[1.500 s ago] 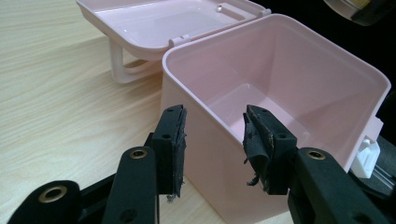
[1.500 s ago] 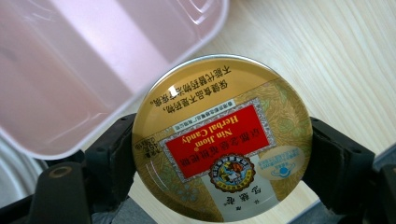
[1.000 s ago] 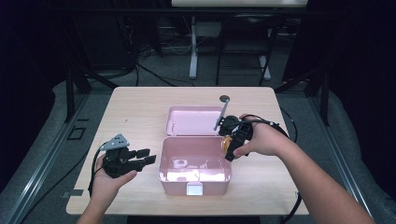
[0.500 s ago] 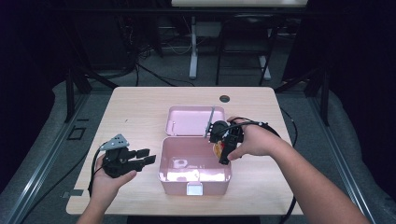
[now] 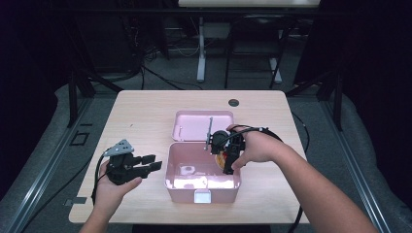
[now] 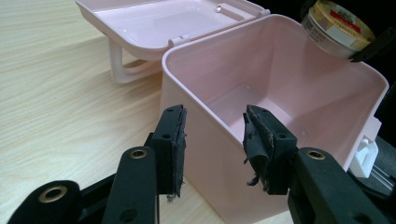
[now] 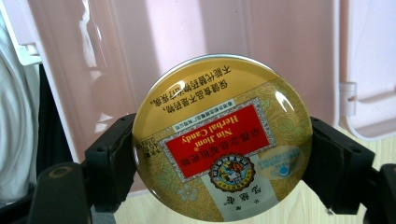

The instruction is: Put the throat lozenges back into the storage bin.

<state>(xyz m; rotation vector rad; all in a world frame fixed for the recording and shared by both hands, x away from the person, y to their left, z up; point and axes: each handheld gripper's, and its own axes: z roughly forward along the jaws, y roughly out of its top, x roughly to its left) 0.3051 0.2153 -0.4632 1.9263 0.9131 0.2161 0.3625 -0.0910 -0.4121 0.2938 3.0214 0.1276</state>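
Here the right gripper (image 5: 224,154), clamped on the candy tin (image 7: 223,140) over the box (image 5: 171,180) rim, risks clipping that edge and dropping it; left gripper (image 6: 212,140) gapes idle.

Tin (image 5: 222,158) in right claw (image 5: 225,158) above box (image 5: 202,187); lid (image 5: 197,126) behind; left claw (image 5: 154,162) left.

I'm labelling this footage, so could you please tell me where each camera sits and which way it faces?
High view: above the person's side, looking forward and down on the table; both forearms, left claw and right claw show.
Left gripper view: rides the left claw, looking along its open jaws at the pink box.
Right gripper view: rides the right claw, looking past the candy tin it grips, into the box.
Shared: all show the box, its lid and the tin.
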